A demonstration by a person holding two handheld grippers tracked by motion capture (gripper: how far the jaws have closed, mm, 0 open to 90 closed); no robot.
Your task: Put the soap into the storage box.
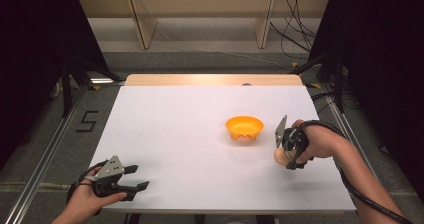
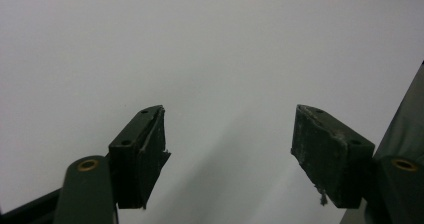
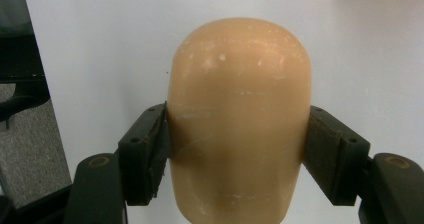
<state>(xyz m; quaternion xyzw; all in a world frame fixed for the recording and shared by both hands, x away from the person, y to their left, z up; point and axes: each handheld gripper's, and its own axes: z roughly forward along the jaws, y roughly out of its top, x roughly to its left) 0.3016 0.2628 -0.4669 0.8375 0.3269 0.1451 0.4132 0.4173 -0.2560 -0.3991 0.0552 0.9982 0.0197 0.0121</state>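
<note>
The right gripper (image 1: 286, 156) is clamped on a tan egg (image 3: 239, 119) just right of the orange bowl (image 1: 244, 127), so dropping it in looks left to do, while the left gripper (image 1: 131, 177) gapes empty far left.

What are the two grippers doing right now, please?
Left gripper: open, nothing between its jaws, low over the white table.
Right gripper: shut on a tan egg-shaped object.

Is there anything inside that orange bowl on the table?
The orange bowl looks empty from above: only a couple of tiny dark marks on its inner wall. The tan egg-shaped object is clamped in the right claw beside it. The bowl's underside is hidden.
</note>
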